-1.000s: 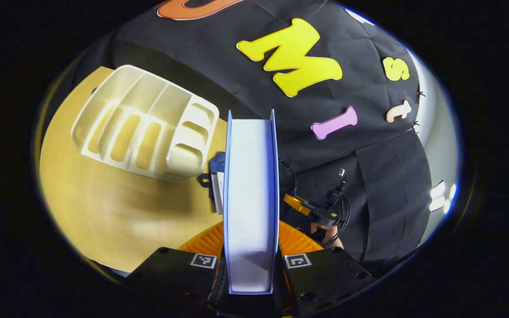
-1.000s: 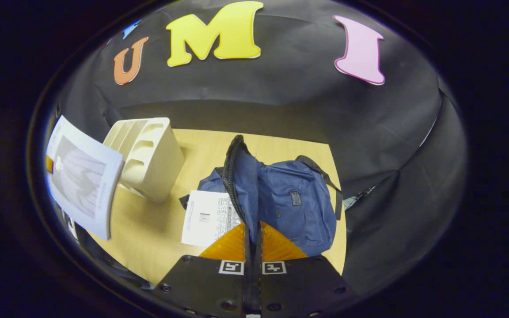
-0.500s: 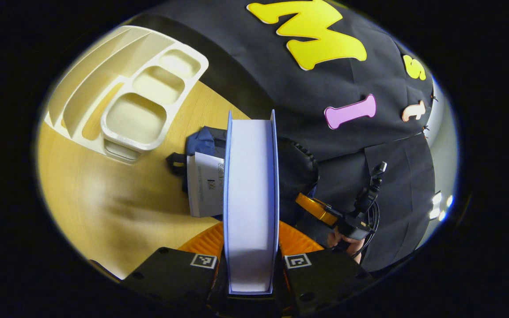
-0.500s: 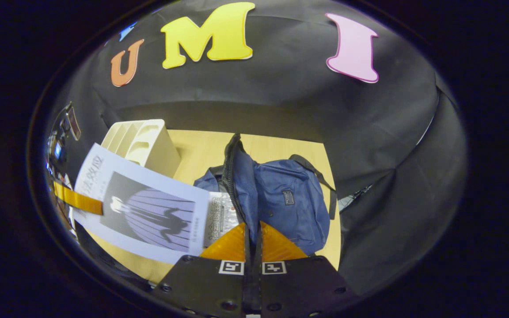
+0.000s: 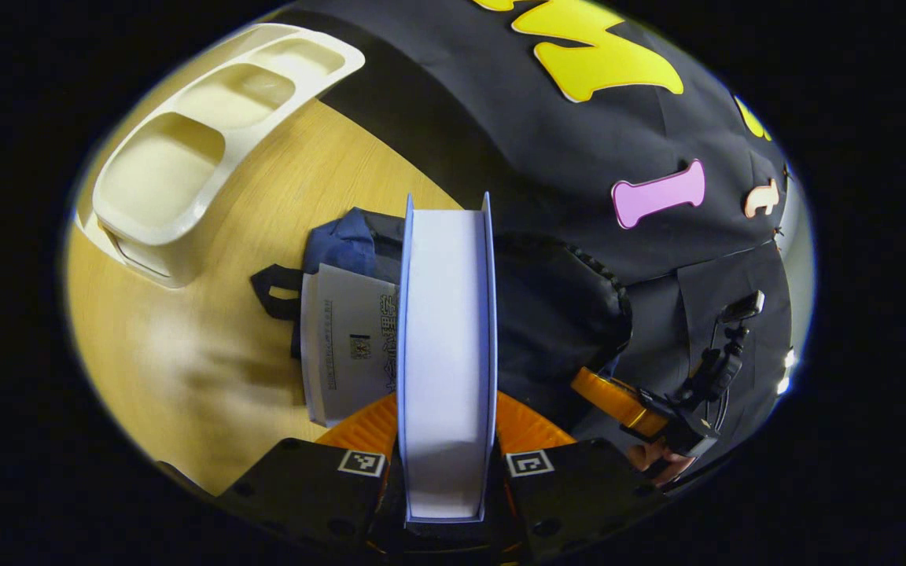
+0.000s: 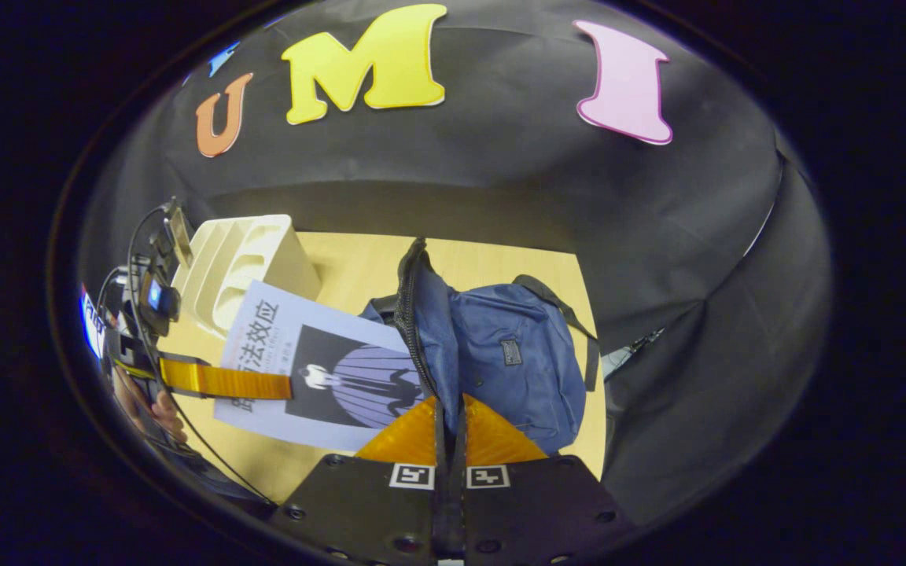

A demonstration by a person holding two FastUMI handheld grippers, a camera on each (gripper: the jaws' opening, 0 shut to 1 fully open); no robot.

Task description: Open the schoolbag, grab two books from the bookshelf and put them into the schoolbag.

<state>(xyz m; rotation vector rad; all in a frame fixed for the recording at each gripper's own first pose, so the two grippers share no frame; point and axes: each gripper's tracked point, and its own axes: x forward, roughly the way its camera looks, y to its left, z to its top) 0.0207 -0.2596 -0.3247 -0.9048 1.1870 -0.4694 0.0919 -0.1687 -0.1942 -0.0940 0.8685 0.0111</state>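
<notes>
Left gripper [image 5: 445, 460]: clamped on a pale-covered book [image 5: 445, 346], held edge-on above the schoolbag's dark opening. Right gripper [image 6: 450, 440]: fingers together on the zip edge of the blue schoolbag [image 6: 500, 362], holding it raised. Schoolbag: on the wooden counter [image 6: 359, 259], near its far right corner. Second book [image 5: 347, 346]: half inside the bag's mouth. Cream bookshelf [image 6: 241, 263]: toward the counter's far left.

A light wooden table [image 5: 209, 346] stands before a black cloth wall [image 6: 500, 189].
</notes>
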